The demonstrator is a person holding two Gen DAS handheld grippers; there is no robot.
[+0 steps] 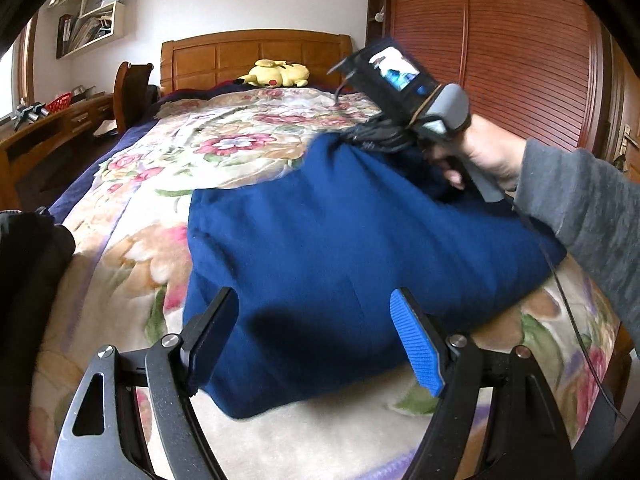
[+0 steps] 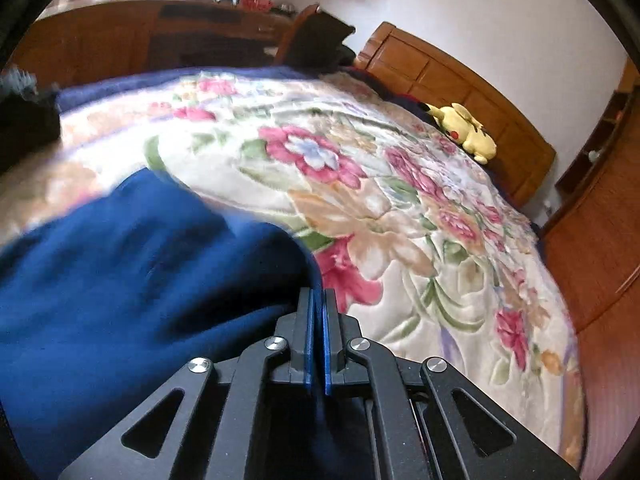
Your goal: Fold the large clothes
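- Nearest in the left wrist view, the left gripper (image 1: 314, 340) hovers with its two fingers spread wide; nothing is pinched between them, and the near edge of the blue garment (image 1: 320, 248) lies just under and ahead of the tips.
- The right finger of that gripper shows a ribbed blue pad (image 1: 416, 348); the left finger is seen edge-on and dark.
- In the right wrist view, the right gripper (image 2: 319, 312) has its blue pads pressed together, and the blue cloth (image 2: 140, 280) bunches right up against the fingertips; whether a fold of it is caught between the pads cannot be told.
- The garment lies on the floral bedspread (image 1: 248, 148) at the near end of the bed, part folded, with a raised peak at its far right corner, where the right gripper's tip meets it in the left wrist view.
- A hand (image 1: 484, 156) in a grey sleeve (image 1: 592, 216) holds the right gripper's handle above that corner; a thin black cable (image 1: 568, 304) hangs from it.
- Beyond the garment the bedspread stretches bare towards the head of the bed.
- A yellow plush toy (image 1: 276, 74) lies by the wooden headboard (image 1: 256, 56).
- Left of the bed stand a wooden chair (image 1: 130, 92) and a desk (image 1: 52, 124); on the right is a slatted reddish wardrobe (image 1: 500, 40).
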